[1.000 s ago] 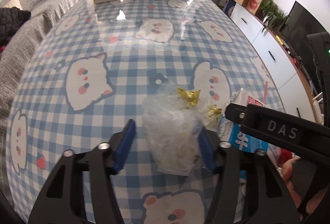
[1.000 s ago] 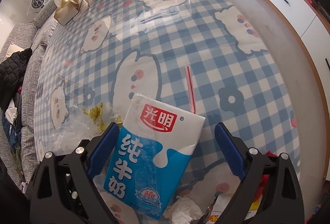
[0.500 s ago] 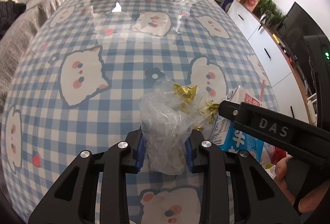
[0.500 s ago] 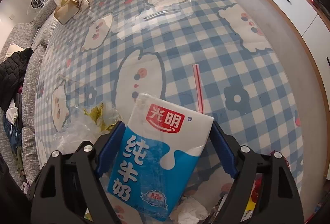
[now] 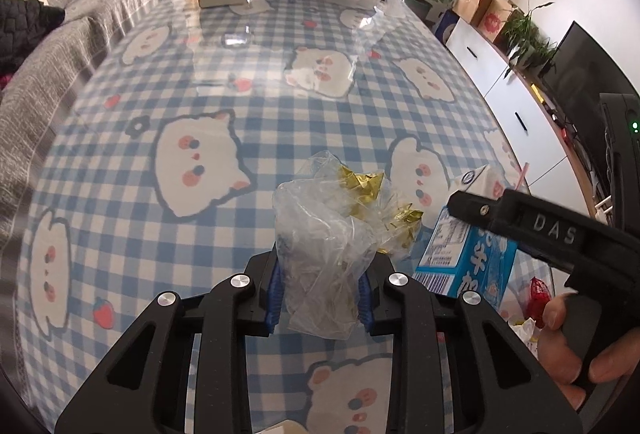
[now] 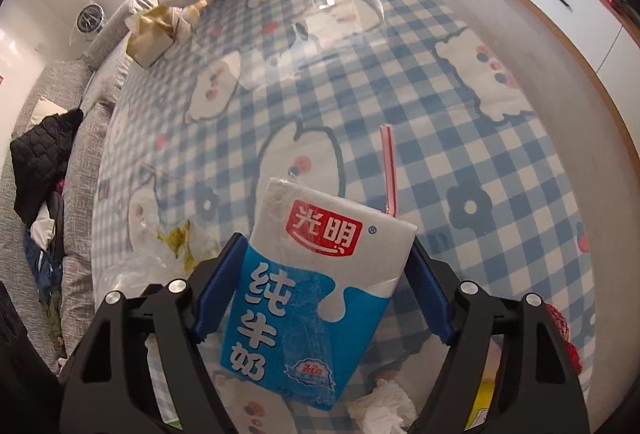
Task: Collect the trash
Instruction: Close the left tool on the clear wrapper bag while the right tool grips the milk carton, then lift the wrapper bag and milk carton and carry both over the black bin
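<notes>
Left wrist view: a second ago the left hand-held gripper [image 5: 320, 290] stood wide around the plastic wrapper [image 5: 324, 246]; its blue pads have since clamped onto the wrapper's lower part. The crumpled clear wrapper, with gold foil scraps [image 5: 366, 184] inside it, sticks up and forward from between the fingers, over the checked worktop [image 5: 200, 234]. Just to its right the other gripper carries a milk carton [image 5: 466, 258].

Right wrist view: the right hand-held gripper [image 6: 320, 294], open around the milk carton [image 6: 316, 274] a second ago, now pinches its sides, top end pointing forward. A pink straw [image 6: 389, 170] lies on the worktop just beyond the carton. Crumpled tissue [image 6: 382, 408] shows below the fingers.
</notes>
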The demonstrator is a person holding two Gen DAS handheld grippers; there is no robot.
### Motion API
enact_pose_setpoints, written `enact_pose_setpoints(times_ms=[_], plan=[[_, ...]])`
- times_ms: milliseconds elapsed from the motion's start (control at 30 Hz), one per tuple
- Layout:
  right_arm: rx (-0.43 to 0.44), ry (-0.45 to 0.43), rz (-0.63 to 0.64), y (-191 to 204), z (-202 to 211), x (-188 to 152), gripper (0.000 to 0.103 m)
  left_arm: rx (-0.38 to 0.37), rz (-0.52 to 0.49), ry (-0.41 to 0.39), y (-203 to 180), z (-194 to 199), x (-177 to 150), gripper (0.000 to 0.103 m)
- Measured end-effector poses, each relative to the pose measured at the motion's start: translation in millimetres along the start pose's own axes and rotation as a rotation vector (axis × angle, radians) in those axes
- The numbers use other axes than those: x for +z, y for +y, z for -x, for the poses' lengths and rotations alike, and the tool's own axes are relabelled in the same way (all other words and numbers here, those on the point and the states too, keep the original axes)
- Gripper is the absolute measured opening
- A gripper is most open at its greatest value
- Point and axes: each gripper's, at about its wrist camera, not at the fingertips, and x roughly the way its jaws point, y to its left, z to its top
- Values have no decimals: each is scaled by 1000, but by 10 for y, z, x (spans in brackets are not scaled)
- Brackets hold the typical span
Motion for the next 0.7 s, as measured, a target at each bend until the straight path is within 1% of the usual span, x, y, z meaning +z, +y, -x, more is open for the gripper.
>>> enact_pose_setpoints(times_ms=[67, 300, 400, 700], plan=[[16, -21, 3, 25, 57, 16, 74, 13, -6, -15, 35, 71, 11, 28], [42, -42, 12, 88, 139, -2, 73, 31, 4, -40, 130, 237, 40, 28], [55, -46, 24, 93, 187, -46, 73, 34, 6, -48, 168, 301, -2, 28], [51, -77, 39, 73, 435, -196, 71, 49, 11, -76, 225, 525, -172, 28]])
